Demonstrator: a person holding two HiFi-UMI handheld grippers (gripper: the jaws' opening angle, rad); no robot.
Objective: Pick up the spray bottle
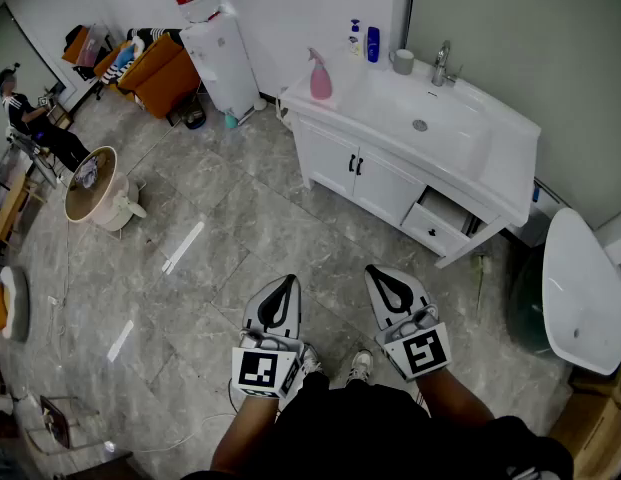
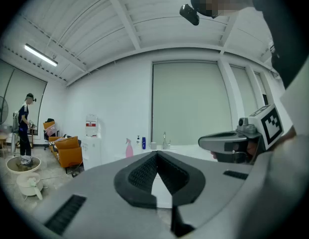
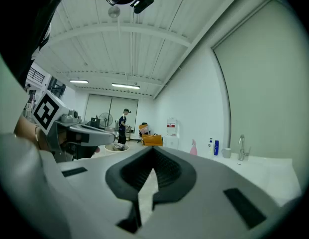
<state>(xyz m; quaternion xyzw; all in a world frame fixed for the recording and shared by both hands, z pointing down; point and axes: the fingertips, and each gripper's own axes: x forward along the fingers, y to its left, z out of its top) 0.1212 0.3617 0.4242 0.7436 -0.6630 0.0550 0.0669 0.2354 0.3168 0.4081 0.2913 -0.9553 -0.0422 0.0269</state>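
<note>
Spray bottle [image 1: 320,76]: pink, upright, at the 10 o'clock end of the white bench [image 1: 505,158], close to that corner's edge. In the left gripper view the bottle [image 2: 129,148] shows small and far off, and the same holds for the bottle [image 3: 193,147] in the right gripper view. From the person's stance it lies near 12 o'clock, well apart from both tools, with open floor between. Left gripper [image 1: 287,283] and right gripper [image 1: 380,276] are held side by side, pointing roughly toward the bench. The fingers of each are closed tip to tip, with nothing between them. Judged stage: approach barely begun, nothing grasped. Neighbours on the bench: two small bottles [image 1: 356,40] at 2 o'clock of the target, near but apart, then a cup [image 1: 401,62] and a tap [image 1: 442,63] further along. A water dispenser [image 1: 222,63] stands on the floor at 9 o'clock of it. Notes for doing the step well: walk up square to the 10 o'clock corner; spread the fingers of the chosen gripper wide before arrival, not at the bottle; come in level, straddle the body below the trigger head, centre it, then close. Risk, judged: the bottle is narrow and near the edge, so a nudge from one finger could tip it off; keep the idle gripper clear.
</note>
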